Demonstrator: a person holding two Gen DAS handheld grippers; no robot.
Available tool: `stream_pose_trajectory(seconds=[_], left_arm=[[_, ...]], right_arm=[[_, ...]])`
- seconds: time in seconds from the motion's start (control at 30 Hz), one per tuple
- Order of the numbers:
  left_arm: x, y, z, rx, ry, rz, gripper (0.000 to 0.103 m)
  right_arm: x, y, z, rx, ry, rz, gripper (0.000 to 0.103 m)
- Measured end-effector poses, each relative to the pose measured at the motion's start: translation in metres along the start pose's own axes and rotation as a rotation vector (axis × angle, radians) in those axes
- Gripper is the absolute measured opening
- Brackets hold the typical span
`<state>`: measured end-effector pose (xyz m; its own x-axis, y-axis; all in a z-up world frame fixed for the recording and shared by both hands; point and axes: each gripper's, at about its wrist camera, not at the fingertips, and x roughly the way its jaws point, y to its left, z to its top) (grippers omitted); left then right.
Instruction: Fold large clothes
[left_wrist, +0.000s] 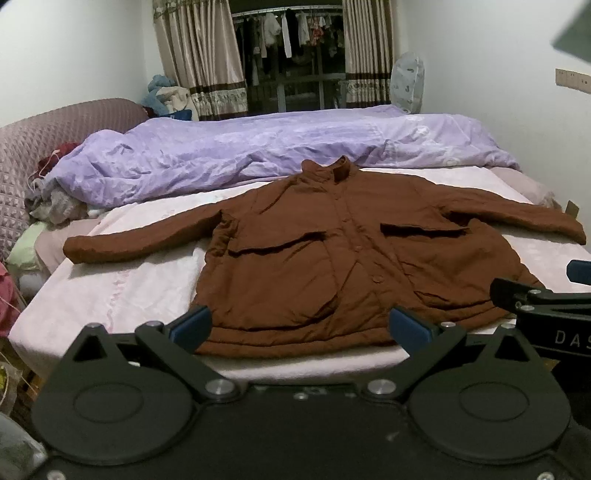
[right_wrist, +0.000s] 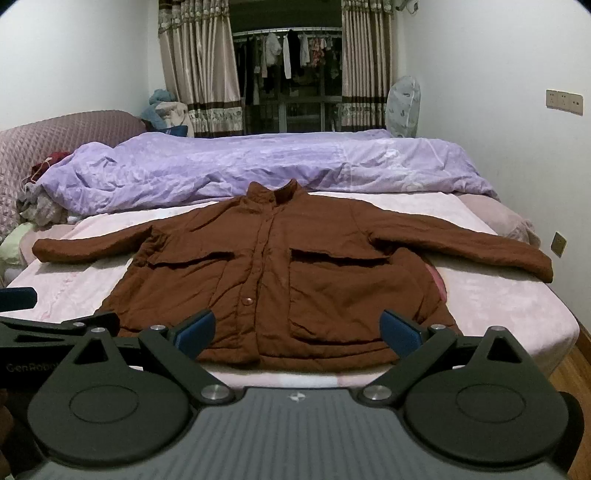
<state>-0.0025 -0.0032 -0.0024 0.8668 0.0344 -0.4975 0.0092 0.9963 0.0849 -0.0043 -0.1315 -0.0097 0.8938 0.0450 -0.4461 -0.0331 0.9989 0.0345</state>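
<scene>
We see the brown jacket (left_wrist: 332, 251) spread flat, front up, on the bed (left_wrist: 147, 288), hem at the near edge, collar toward the purple duvet (left_wrist: 221, 155) at the far side. Sleeves run out left-right, so the long axis lies across the bed. Left tool (left_wrist: 301, 328) and right tool (right_wrist: 297, 332) both spread wide, holding nothing, hovering just short of the hem. We judge folding not started; each tool sits nearer its own sleeve.

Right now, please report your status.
Both hand-held grippers open, left, right, holding nothing. Jacket flat on bed, unfolded. Nothing in the way.
</scene>
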Motion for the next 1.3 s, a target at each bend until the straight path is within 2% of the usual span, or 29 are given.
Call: stream_pose_trajectory(seconds=[0.07,0.37,0.5,0.6,0.73,0.83,0.9,0.93,1.0,1.07,1.13,1.2,1.23,1.3], left_arm=[[0.000,0.000,0.000,-0.004,-0.011,-0.001,0.103],[0.003,-0.004,-0.004,0.049,0.034,0.029,0.103],[0.003,0.002,-0.003,-0.002,0.004,-0.014,0.103],[0.008,0.005,0.000,-0.012,0.009,0.035,0.103],[0.010,0.014,-0.002,-0.046,0.020,0.007,0.103],[0.017,0.028,0.003,-0.077,-0.010,0.016,0.103],[0.038,0.058,0.017,-0.133,0.007,0.030,0.103],[0.050,0.077,0.025,-0.159,0.013,0.058,0.103],[0.079,0.127,0.040,-0.187,-0.042,0.130,0.103],[0.119,0.187,0.055,-0.235,-0.058,0.248,0.103],[0.170,0.247,0.069,-0.286,0.047,0.361,0.103],[0.222,0.311,0.072,-0.366,0.143,0.456,0.103],[0.239,0.336,0.070,-0.409,0.167,0.489,0.103],[0.273,0.396,0.066,-0.562,0.184,0.506,0.103]], right_arm=[[0.000,0.000,0.000,-0.003,-0.006,-0.002,0.103],[-0.002,0.000,-0.001,-0.007,-0.011,-0.003,0.103],[-0.011,-0.003,-0.003,0.006,0.002,-0.001,0.103],[-0.005,0.000,-0.004,0.011,0.009,0.001,0.103],[0.001,-0.004,-0.001,0.022,-0.002,0.010,0.103],[0.004,-0.003,0.001,-0.009,-0.026,0.016,0.103],[0.010,-0.007,0.010,-0.021,-0.097,0.033,0.103],[0.017,-0.009,0.017,-0.048,-0.082,0.017,0.103],[0.033,-0.012,0.028,-0.114,-0.039,-0.023,0.103],[0.052,-0.014,0.037,-0.191,0.002,-0.068,0.103],[0.075,-0.019,0.038,-0.203,0.066,-0.080,0.103],[0.096,-0.026,0.044,-0.224,0.086,-0.094,0.103],[0.107,-0.029,0.046,-0.214,0.098,-0.080,0.103],[0.128,-0.035,0.053,-0.200,0.102,-0.048,0.103]])
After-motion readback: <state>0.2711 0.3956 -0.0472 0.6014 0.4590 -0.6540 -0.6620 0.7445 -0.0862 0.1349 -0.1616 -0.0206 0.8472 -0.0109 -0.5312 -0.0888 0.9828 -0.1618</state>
